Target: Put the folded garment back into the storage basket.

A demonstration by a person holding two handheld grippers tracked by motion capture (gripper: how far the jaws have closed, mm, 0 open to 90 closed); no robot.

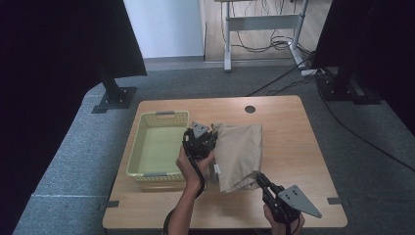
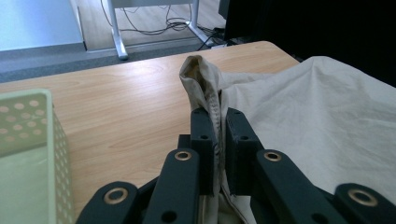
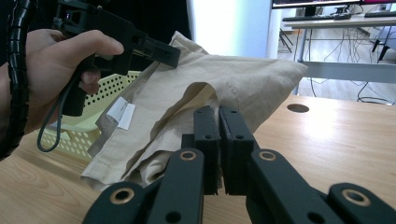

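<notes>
At a light wooden worktop (image 1: 293,147) with rounded corners, I hold a black two-jaw gripper in each hand, and both are fastened on the same beige folded cloth garment (image 1: 241,154). My left gripper (image 2: 218,140) has its jaws pressed together on a raised, seamed edge of the fabric, which stands up in a narrow fold between them in the left gripper view; from above, this gripper (image 1: 199,139) sits at the garment's left side, just beside the pale yellow-green perforated plastic basket (image 1: 147,172). My left hand (image 3: 60,70) wraps the handle, its coiled black cable (image 3: 18,70) trailing down my forearm. My right gripper (image 3: 219,140) pinches the garment's near edge, the jaws nearly touching with a bunched layer of cloth caught between them; in the high view it (image 1: 262,182) comes in from the worktop's near edge, toward the right corner, its grey three-cornered plate (image 1: 298,199) pointing right. The garment lies near the middle of the worktop, its left side lifted off the surface, a small white label (image 3: 120,113) showing on its underside. A round dark hole (image 1: 250,109) marks the worktop near the far edge. The basket stands along the left edge.
</notes>
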